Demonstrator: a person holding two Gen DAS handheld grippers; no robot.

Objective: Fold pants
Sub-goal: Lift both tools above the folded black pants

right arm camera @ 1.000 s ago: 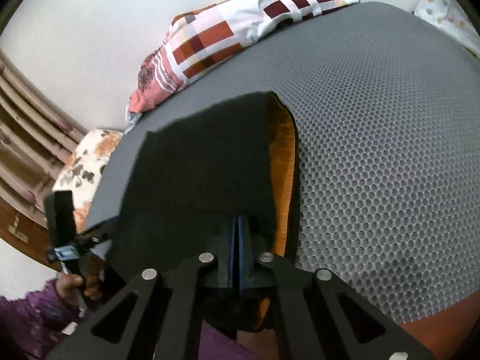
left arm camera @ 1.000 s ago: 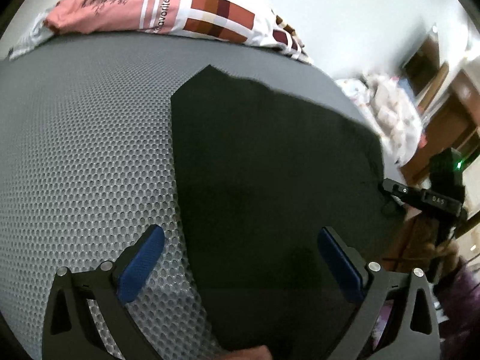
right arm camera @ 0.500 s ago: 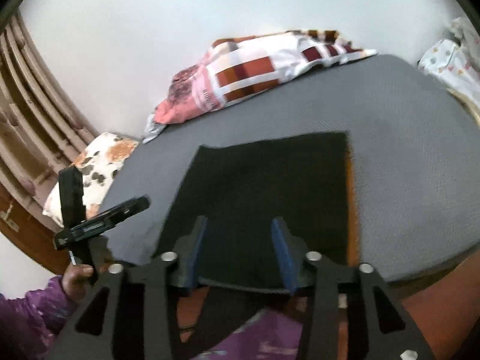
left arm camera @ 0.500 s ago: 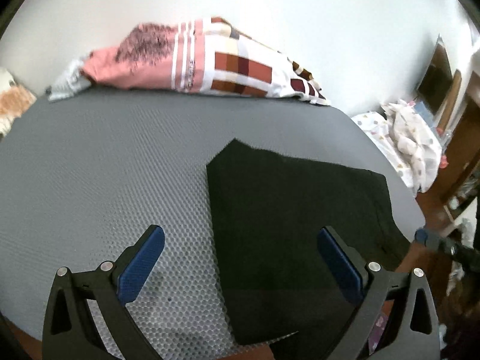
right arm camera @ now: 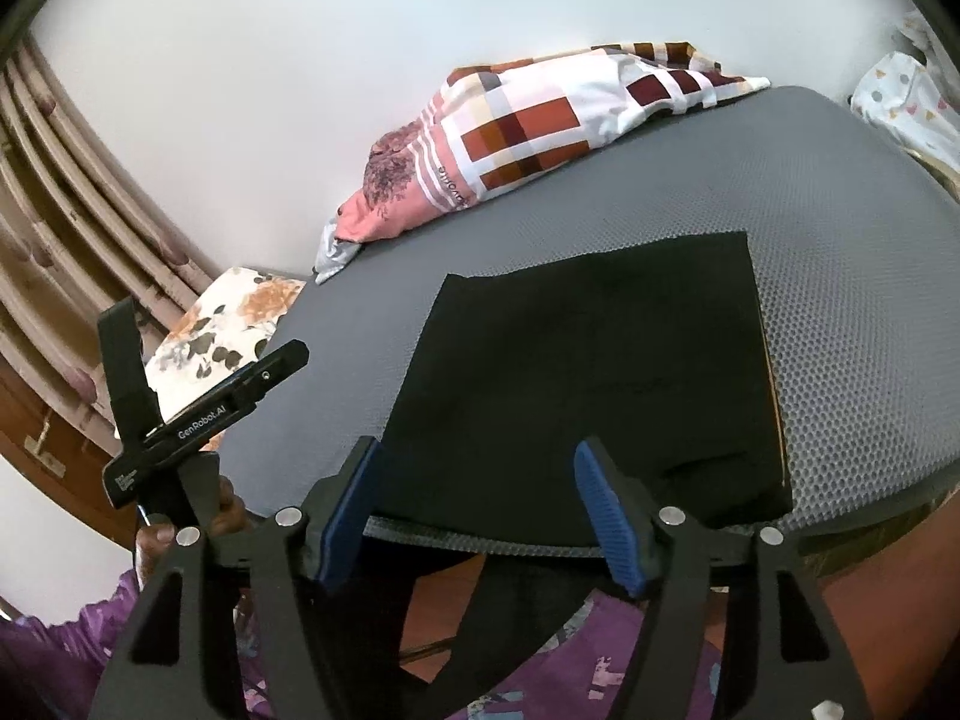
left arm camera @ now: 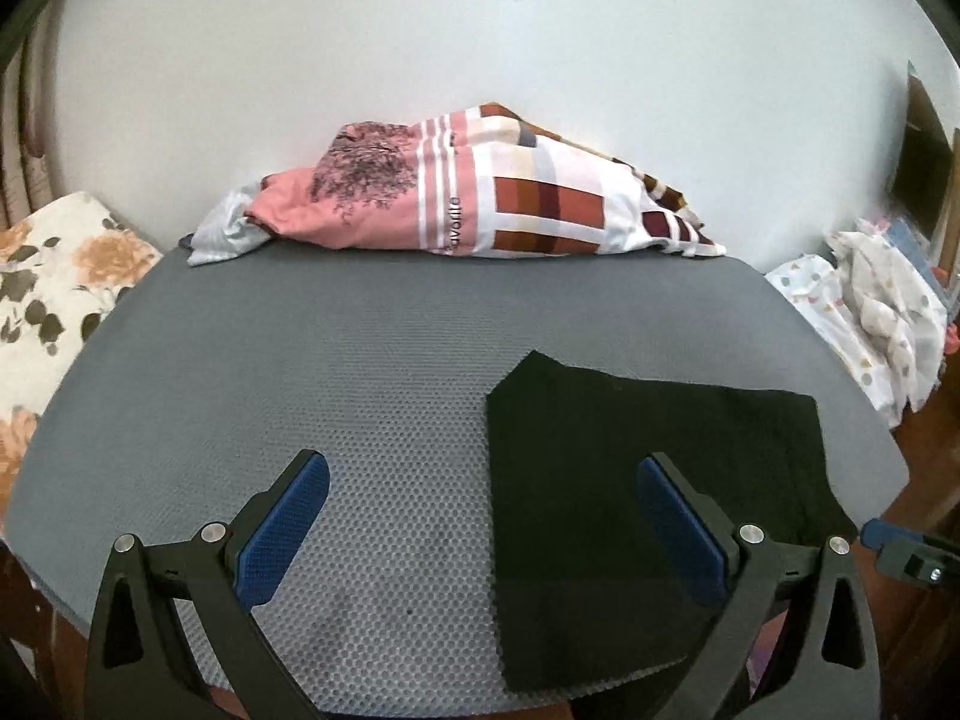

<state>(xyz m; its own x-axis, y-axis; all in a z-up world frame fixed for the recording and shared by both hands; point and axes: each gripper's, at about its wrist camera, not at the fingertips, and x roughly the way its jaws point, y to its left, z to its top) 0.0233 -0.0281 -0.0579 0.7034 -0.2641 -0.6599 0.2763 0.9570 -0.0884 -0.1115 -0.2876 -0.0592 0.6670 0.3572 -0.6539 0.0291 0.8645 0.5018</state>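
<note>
My left claw (left arm camera: 480, 522) and right claw (right arm camera: 480, 516) are matt black plastic with ribbed blue rubber-like pads (left arm camera: 282, 531) and bright metal screw heads (left arm camera: 213, 532). The pants (right arm camera: 594, 384) are matt black cloth of a soft, felt-like nap. The table (left arm camera: 300, 372) carries a grey mat with a honeycomb-dimpled surface. The pillow (left arm camera: 480, 204) behind is smooth printed cloth.

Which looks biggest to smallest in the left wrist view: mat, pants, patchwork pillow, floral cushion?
1. mat
2. pants
3. patchwork pillow
4. floral cushion, partly cut off at the frame edge, so unsure.
</note>
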